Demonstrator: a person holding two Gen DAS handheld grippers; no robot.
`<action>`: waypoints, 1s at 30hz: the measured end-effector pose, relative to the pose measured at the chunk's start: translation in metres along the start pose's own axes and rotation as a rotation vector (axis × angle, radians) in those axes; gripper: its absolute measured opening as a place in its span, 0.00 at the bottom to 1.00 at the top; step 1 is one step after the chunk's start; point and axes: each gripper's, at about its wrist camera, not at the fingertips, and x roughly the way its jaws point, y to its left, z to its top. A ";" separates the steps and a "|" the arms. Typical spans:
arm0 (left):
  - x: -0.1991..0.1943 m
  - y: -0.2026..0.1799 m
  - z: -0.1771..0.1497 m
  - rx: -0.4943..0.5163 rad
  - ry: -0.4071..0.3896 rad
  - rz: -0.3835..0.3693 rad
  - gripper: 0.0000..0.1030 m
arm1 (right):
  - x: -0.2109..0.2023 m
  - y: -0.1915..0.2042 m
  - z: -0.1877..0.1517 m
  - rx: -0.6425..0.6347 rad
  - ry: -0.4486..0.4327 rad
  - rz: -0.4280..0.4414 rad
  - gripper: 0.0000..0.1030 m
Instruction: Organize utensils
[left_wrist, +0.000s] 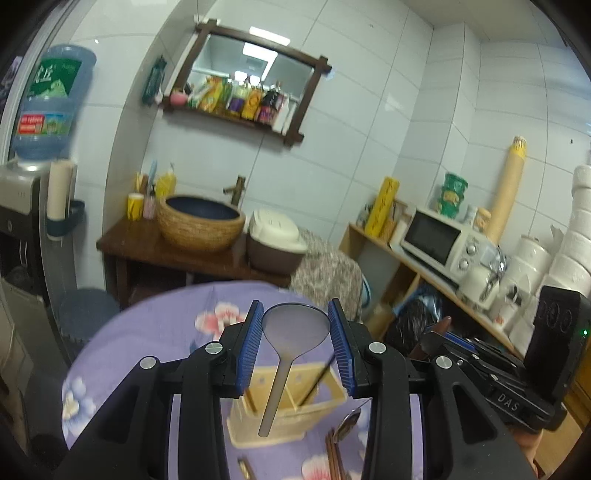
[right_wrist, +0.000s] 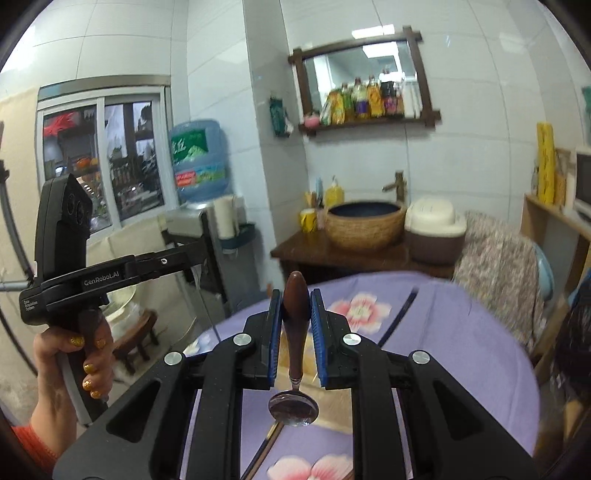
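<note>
Left wrist view shows the left claw (left_wrist: 295, 328) clamped on the bowl of a translucent grey ladle (left_wrist: 291, 332), handle hanging toward the beige utensil holder (left_wrist: 291, 402) on the purple-clothed surface (left_wrist: 155, 332), likely so it can drop in handle first. Right claw (right_wrist: 295, 314) is clamped on the brown handle of a spoon (right_wrist: 294, 369), bowl dangling. Loose utensils beside the holder are cut off and blurred; its compartments are hard to tell.
</note>
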 end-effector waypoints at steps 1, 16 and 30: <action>0.007 -0.001 0.007 -0.003 -0.012 -0.002 0.35 | 0.005 -0.003 0.008 0.000 -0.015 -0.023 0.16; 0.075 0.014 -0.039 -0.057 0.020 0.073 0.35 | 0.068 -0.027 -0.034 0.010 0.012 -0.173 0.16; 0.093 0.028 -0.093 -0.057 0.173 0.078 0.35 | 0.090 -0.034 -0.089 0.054 0.142 -0.146 0.16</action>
